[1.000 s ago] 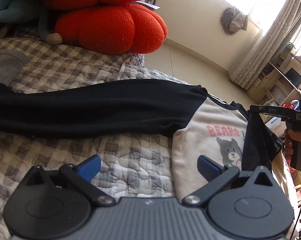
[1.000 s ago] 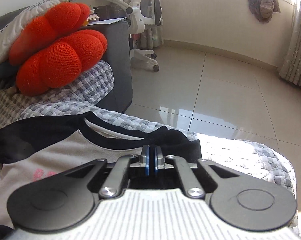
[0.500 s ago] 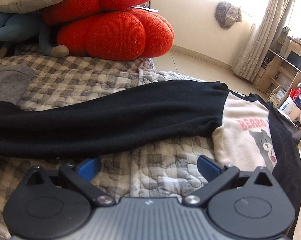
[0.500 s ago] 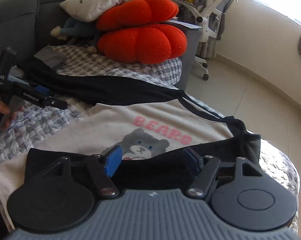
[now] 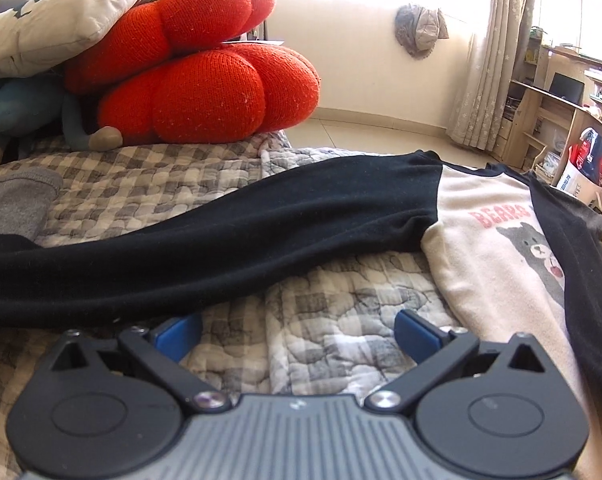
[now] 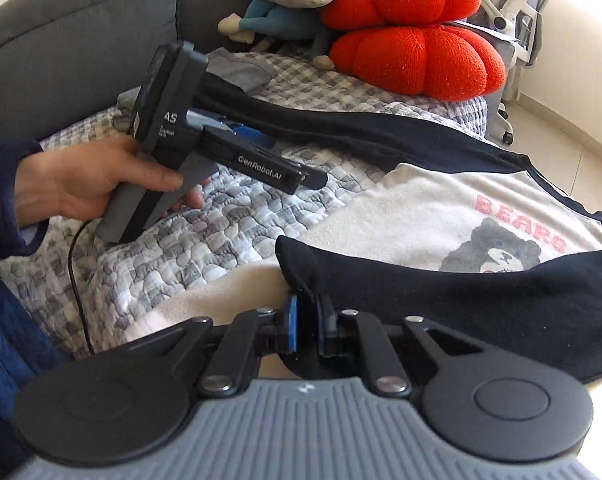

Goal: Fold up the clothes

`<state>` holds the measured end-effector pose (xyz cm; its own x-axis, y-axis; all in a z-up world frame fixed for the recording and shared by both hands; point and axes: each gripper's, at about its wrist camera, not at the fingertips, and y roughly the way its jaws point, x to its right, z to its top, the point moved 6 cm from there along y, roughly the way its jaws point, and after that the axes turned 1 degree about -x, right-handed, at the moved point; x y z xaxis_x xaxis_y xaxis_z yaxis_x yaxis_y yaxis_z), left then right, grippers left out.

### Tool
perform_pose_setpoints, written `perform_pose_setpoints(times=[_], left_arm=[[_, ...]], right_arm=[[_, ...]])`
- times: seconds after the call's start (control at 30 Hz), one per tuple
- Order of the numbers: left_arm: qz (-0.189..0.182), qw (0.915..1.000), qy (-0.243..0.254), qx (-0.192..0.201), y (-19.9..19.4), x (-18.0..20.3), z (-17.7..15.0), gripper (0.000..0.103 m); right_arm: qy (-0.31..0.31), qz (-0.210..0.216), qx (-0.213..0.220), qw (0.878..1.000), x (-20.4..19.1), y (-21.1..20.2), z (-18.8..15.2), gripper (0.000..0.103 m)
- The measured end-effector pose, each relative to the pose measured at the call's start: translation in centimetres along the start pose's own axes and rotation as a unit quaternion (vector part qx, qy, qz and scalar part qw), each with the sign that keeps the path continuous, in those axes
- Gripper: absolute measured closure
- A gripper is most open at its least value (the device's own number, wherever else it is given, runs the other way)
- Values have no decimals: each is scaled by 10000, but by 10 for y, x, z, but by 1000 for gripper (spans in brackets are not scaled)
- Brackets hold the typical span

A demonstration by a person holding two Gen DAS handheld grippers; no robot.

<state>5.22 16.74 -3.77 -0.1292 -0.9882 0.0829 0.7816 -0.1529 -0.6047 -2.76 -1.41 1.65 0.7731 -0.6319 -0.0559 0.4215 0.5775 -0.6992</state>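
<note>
On the quilt-covered sofa (image 6: 205,240), the raglan bear shirt (image 6: 421,204) lies face up across the seat, its collar toward the sofa's open end near the floor and its hem toward me. My right gripper (image 6: 307,330) has just been closing, and its blue pads now pinch the cuff of the near black sleeve (image 6: 481,300), which lies folded over the shirt's front, just below the bear print. My left gripper (image 5: 297,332) hovers low over bare quilt with its jaws wide apart and nothing between them; in the right wrist view a hand (image 6: 89,180) holds it beside the far black sleeve (image 5: 221,236), which is stretched out flat along the seat toward the sofa's back corner. Two red knitted cushions (image 5: 205,92) and a pale pillow (image 5: 61,12) are stacked at the far edge of the seat, well apart from the shirt.

I judge the fold to be in its sleeve stage: one sleeve is brought in, the other not yet. The next move, as I read it, calls for the left jaws to drop onto the far sleeve near its cuff, close on the cloth alone without catching the quilt, and carry it across the chest, while the right grip sets its cuff down flat.
</note>
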Motion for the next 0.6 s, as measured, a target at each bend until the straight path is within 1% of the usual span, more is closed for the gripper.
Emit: perform_pose_setpoints(times=[0.07,0.1,0.13,0.27,0.33,0.37,0.4,0.5,0.57,0.6], left_arm=[[-32,10000,-37,7,0,-1,0,0],[-40,10000,-47,12,-1,-2,0,0],[-33,10000,-38,10,-1,-1,0,0],[-21,10000,-19,4,-1,-1,0,0],[-23,10000,-19,5,-1,0,0,0],[-24,10000,-21,5,-1,0,0,0],[-26,10000,-23,4,-1,0,0,0],[-32,10000,-27,2,-1,-1,0,0],[-29,10000,-26,1,-1,0,0,0],[-24,10000,-19,0,-1,0,0,0]], right_arm=[[283,134,232,9992,1,-10,7,90],[224,116,227,9994,-2,-11,7,90],[103,72,185,9998,-6,-9,7,90],[-191,459,-284,9984,-28,7,-12,90],[-344,762,-359,9959,-45,8,-16,97],[-362,899,-346,9947,-55,7,-16,98],[-370,831,-337,9953,-56,10,-14,100],[-400,443,-326,9977,-52,18,-9,100],[-368,558,-223,9975,-43,8,-7,100],[-348,641,-165,9972,-38,2,-6,92]])
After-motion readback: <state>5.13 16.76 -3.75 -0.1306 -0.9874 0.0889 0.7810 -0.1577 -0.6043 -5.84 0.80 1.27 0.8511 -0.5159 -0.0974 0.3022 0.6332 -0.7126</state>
